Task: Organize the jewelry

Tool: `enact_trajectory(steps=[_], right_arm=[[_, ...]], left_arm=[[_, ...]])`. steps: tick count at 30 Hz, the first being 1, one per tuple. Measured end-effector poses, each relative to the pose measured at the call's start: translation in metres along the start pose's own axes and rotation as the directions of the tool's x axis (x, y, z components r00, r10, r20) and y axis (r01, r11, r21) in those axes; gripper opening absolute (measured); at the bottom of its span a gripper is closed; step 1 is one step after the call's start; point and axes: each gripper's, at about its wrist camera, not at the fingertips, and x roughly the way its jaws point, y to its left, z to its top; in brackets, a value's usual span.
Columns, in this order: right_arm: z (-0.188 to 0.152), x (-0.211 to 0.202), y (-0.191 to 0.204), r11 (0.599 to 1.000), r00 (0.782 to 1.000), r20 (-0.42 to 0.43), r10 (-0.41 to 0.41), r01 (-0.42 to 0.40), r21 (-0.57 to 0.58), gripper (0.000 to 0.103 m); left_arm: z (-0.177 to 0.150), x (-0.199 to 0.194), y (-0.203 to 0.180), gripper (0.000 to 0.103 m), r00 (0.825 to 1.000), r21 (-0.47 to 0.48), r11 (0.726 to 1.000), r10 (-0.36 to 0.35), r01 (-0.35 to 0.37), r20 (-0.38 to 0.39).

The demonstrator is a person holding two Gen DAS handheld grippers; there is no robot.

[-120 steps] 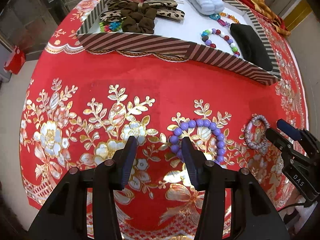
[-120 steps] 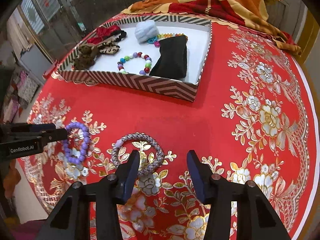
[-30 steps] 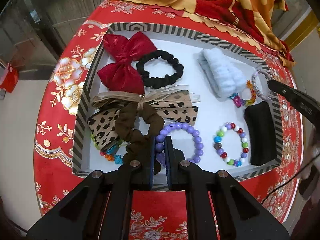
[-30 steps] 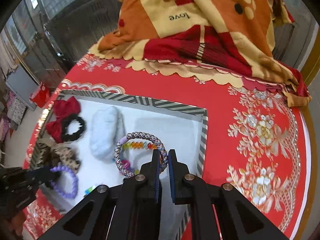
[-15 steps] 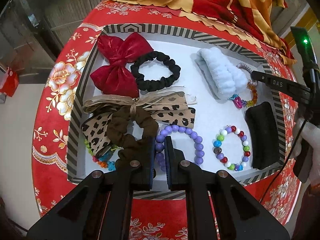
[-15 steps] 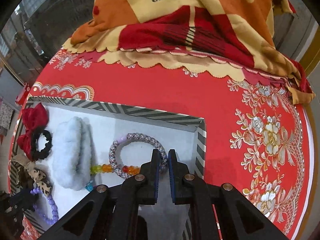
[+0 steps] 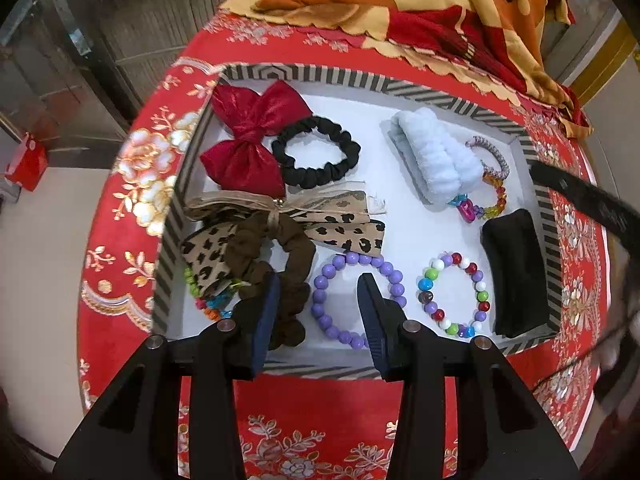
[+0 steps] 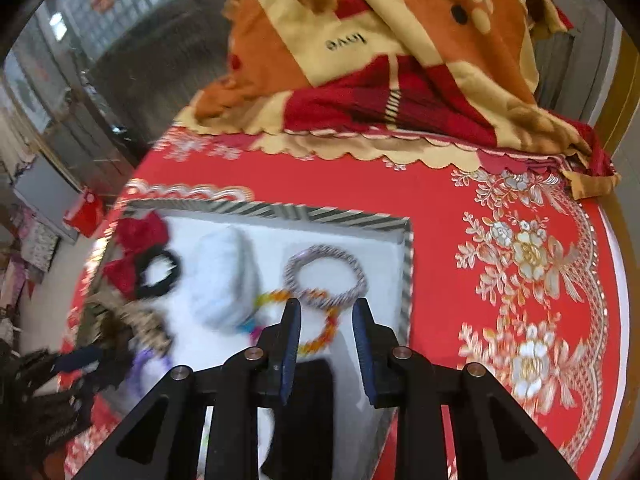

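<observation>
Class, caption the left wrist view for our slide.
Open left gripper above purple bead bracelet lying in the striped box.

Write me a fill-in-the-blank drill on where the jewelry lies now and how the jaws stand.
1. The purple bead bracelet lies inside the striped ____.
2. The left gripper has just been opening; its jaws now stand ____ of the purple beads.
3. The silver braided bracelet rests partly on a ____ bead bracelet beside the pale blue fluffy clip.
4. The right gripper holds ____.

Missing words: box; clear; rainbow; nothing
</observation>
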Motion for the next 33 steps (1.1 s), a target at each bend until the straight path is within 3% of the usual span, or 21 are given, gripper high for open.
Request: enact_trajectory(steps=[3, 16, 33], right_arm=[[-0.02, -0.021, 0.01, 1.0, 0.999, 0.033, 0.02, -0.02, 0.005, 0.038], [-0.084, -0.061, 0.049, 0.998, 0.997, 0.054, 0.058, -0.06, 0.024, 0.038], [-0.107, -0.092, 0.072, 0.999, 0.997, 0.062, 0.042, -0.043, 0.005, 0.039]], left_arm=[[-0.005, -0.011, 0.0, 0.04, 1.0, 0.0, 1.0, 0.007, -0.007, 0.022], [-0.043, -0.042, -0.005, 0.04, 0.996, 0.009, 0.998, 0.058, -0.058, 0.065], [-0.074, -0.082, -0.008, 0.04, 0.988, 0.002, 0.998, 0.068, -0.069, 0.139]])
